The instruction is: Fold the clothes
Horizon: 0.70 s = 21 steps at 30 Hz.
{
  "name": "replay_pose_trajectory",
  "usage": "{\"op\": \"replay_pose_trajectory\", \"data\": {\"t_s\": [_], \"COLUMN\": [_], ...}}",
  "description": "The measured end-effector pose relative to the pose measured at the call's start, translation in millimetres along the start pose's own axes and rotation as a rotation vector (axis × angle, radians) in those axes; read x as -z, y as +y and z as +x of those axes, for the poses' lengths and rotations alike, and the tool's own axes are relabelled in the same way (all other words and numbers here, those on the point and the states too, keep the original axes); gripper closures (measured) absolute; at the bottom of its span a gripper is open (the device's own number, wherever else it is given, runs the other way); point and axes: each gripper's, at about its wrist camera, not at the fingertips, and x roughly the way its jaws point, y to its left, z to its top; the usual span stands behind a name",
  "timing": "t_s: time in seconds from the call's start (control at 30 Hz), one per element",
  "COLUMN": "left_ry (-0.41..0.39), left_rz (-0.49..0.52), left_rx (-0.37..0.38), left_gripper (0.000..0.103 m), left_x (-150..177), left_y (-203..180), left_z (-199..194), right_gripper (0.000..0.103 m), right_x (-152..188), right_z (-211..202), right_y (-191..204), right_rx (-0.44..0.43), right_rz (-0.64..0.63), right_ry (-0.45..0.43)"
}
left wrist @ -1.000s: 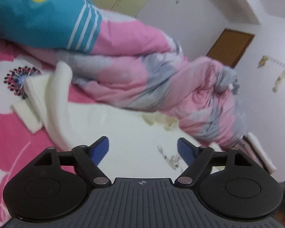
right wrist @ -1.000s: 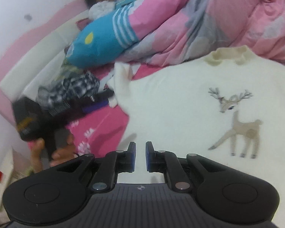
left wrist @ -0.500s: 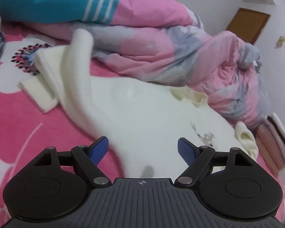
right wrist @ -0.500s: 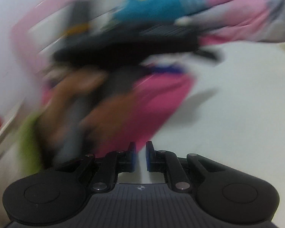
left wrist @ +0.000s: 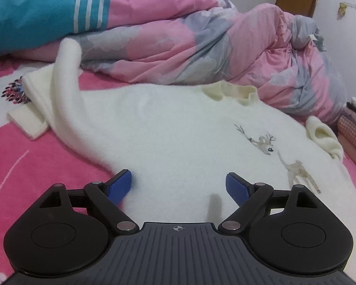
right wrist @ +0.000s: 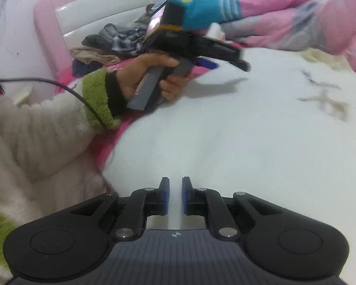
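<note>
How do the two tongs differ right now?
The left tongs stand wide and are opening further, above the white sweater near its side edge; the right tongs are nearly shut, with only a thin gap. A hand shows holding the left, none the right. Both have blue pads and grip nothing.

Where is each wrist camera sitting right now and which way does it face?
Left wrist: on the left gripper, jaws opening, angled down over the white sweater toward the pink quilt; no body visible.
Right wrist: on the right gripper, jaws shut, facing across the sweater toward the headboard; shows the left hand and sleeve.
Shared: sweater, deer print, quilt.
</note>
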Motion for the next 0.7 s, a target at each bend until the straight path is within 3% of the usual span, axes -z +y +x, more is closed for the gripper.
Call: {"op": "replay_pose_trajectory", "data": {"t_s": [0.13,0.23,0.3,0.4,0.5,0.57,0.7], "left_ry": [0.005,0.01,0.017,0.033,0.042,0.041,0.037], "left_rz": [0.015,0.032,0.023,-0.006,-0.037,-0.035,-0.035], "left_rx": [-0.017,-0.028,-0.037,-0.039,-0.031,-0.032,-0.029], "left_gripper": [0.01,0.006,0.005,0.005,0.005,0.005,0.005], "left_x": [1.1,2.4,2.0,0.9,0.2,0.1,0.5], "left_y": [-3.0,-5.1,-3.8,1.1,5.5,4.7,5.2], "left_z": [3.2,4.5,5.5,7.4,8.9,8.9,8.3], "right_gripper": [0.092,0.092,0.092,0.094,0.093,0.093,0.093], "right_x": [-24.8,-39.2,-30.5,7.7,12.8,-3.4,-53.0], "right_z": [-36.7,-37.7,-25.9,-33.8,-59.7,-56.7,-25.5], "right_y": [-74.2,-145.6,-177.6,-199.6,-189.8,-186.8,-214.6], "right_rx": [0.256,0.465,0.613,0.684,0.679,0.698,0.671], "right_rz": [0.132,0.224,0.216,0.245,0.32,0.289,0.231], "right_ry": [-0.127,-0.214,-0.177,-0.123,-0.122,-0.106,-0.185]}}
